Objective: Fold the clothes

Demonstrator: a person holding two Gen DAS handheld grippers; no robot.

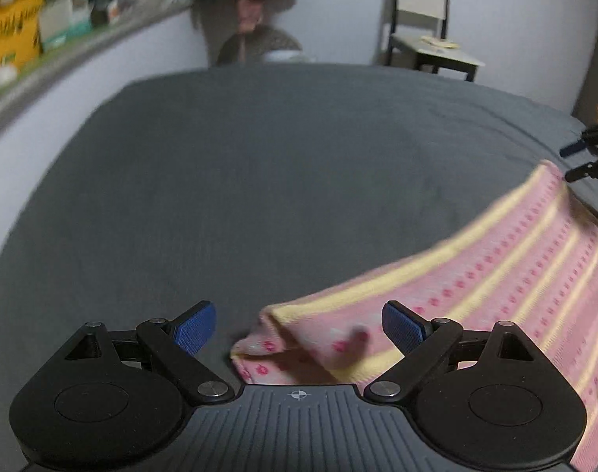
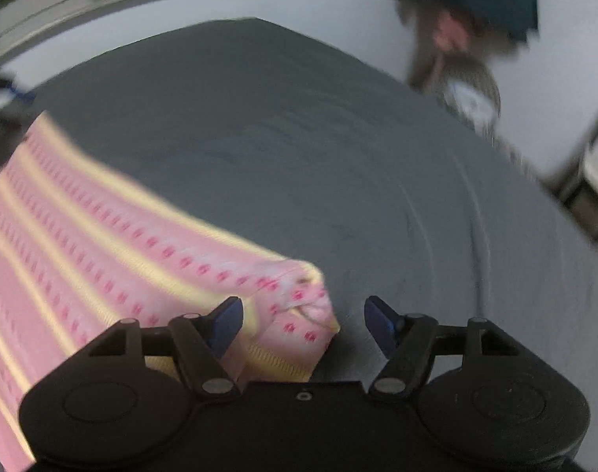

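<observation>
Where the pink-and-yellow striped garment [image 1: 476, 271] lies on the grey bedsheet [image 1: 259, 181], its long axis is seen running left to right, stripes along it. One bunched corner is found between the spread fingers of the left gripper [image 1: 299, 328], the opposite corner between the parted fingers of the right gripper [image 2: 303, 324]. Neither corner is clamped. Both grippers are judged equally near.

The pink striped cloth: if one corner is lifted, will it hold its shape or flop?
Probably flop: the pink striped cloth bunches into soft folds at its corner and sags between both ends. It looks thin and light. The knit-like surface should grip rather than slide on the grey bedsheet.
</observation>
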